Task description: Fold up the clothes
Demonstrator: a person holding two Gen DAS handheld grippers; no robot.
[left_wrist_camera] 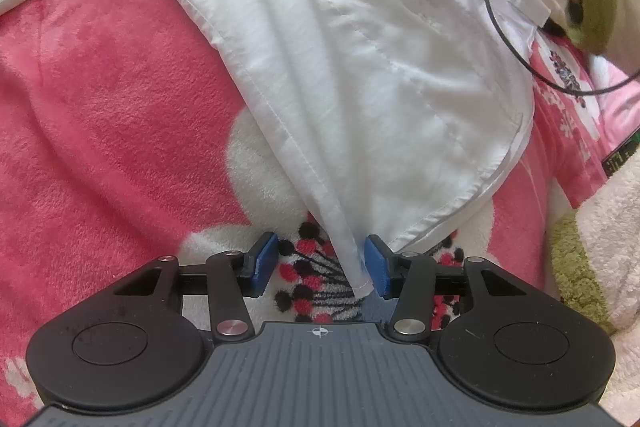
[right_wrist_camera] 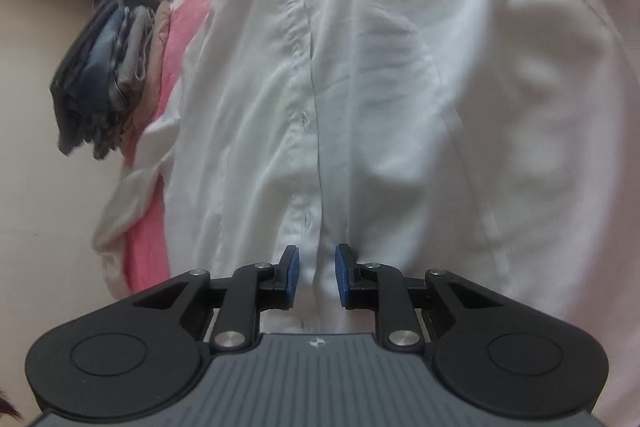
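Since thin white shirt (left_wrist_camera: 360,75) sprawled on pink blanket (left_wrist_camera: 100,87), expect light, floppy, slippery cloth. Left gripper (left_wrist_camera: 320,265) spread wide around hem corner; right gripper (right_wrist_camera: 317,277) parted over button placket (right_wrist_camera: 308,131). Best pinched at stitched hems.

Soft, even daylight fills both fisheye views, with no hard shadows; the white shirt (left_wrist_camera: 360,67) reads bright in the left wrist view, its seams crisp, the pink blanket (left_wrist_camera: 100,87) evenly lit; straight lines bow toward the edges, and the corners go dark; the right wrist view is dimmer and softer, the shirt (right_wrist_camera: 400,87) hazy and smeared at right, faint shadow lying in its folds.
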